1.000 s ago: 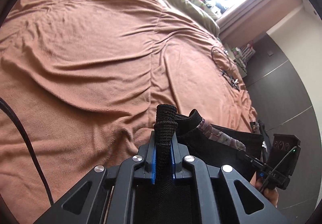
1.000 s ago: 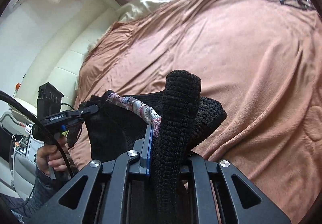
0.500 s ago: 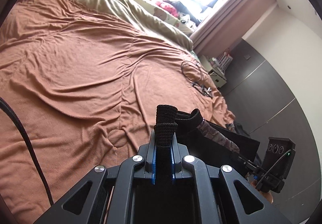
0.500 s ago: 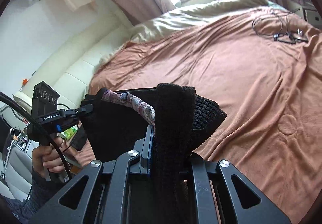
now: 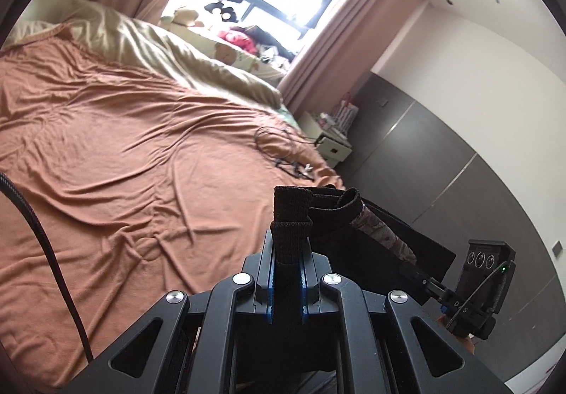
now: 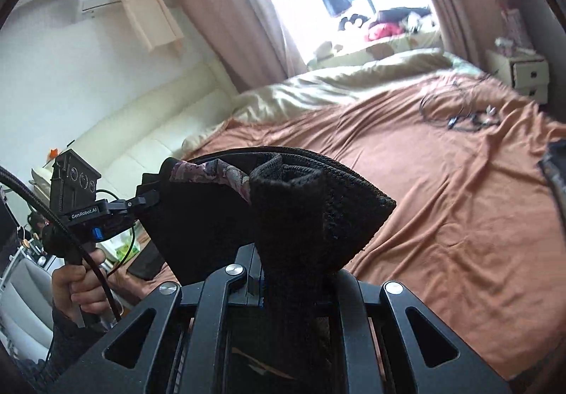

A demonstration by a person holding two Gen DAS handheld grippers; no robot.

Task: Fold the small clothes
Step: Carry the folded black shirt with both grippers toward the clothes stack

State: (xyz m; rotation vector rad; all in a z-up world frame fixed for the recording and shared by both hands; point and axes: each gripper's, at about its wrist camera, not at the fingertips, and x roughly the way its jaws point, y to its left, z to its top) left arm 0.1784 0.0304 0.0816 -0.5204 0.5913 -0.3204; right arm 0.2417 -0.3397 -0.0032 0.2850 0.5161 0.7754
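Observation:
A small black knit garment [image 5: 357,238] with a patterned inner band [image 5: 378,231] hangs stretched in the air between both grippers, above the brown blanket [image 5: 134,146]. My left gripper [image 5: 288,245] is shut on one bunched corner of it. In the right wrist view, my right gripper [image 6: 279,263] is shut on the other corner of the garment [image 6: 311,210], whose cloth covers the fingertips. Each view shows the other gripper: the right one [image 5: 414,273] at the garment's far end, and the left one [image 6: 150,197], held by a hand [image 6: 78,288].
A coiled cable with small plugs [image 5: 283,153] lies on the blanket near the far side. A beige duvet [image 5: 169,51] is bunched under the window. A white nightstand [image 6: 527,75] stands beside the bed. A dark cloth edge [image 6: 555,174] shows at the right.
Both grippers have risen and drawn back from the bed with the garment still gripped. The views have tilted up, so the window and walls show now.

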